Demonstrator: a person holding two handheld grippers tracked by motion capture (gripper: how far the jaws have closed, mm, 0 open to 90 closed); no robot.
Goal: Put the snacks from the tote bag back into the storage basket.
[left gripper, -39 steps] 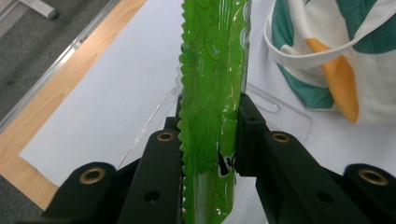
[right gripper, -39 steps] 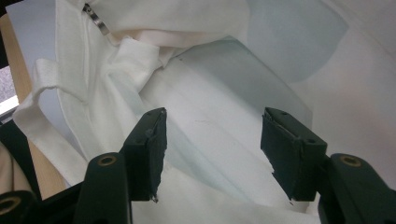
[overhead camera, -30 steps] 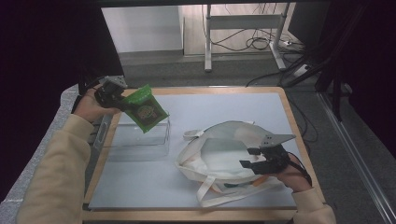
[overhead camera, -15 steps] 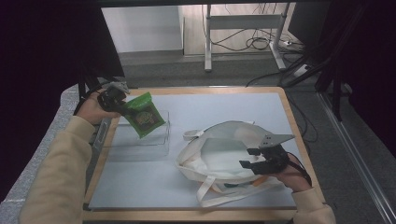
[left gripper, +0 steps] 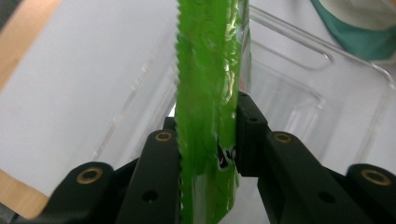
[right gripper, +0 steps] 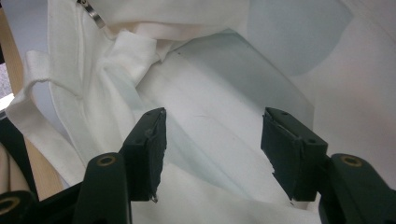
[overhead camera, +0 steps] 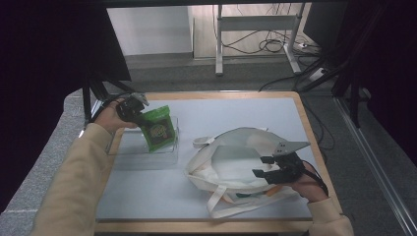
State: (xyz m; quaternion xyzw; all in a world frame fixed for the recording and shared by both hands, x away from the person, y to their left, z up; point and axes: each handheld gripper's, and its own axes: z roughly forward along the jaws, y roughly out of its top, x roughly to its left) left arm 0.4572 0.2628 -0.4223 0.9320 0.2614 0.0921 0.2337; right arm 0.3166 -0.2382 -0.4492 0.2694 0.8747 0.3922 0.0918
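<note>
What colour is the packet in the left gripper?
Bright green packet with a darker printed label on its face, clearest in the high view.

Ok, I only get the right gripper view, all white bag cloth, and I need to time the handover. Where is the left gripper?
Observer: The left gripper is at the far left of the table, above a clear plastic box.
Operator: Is it carrying anything?
Observer: Yes. A green packet is pinched between its fingers, which have just eased open a little.
Operator: Is the packet inside the box?
Observer: Its lower end hangs over the box's opening. Whether it touches the bottom I cannot tell.
</note>
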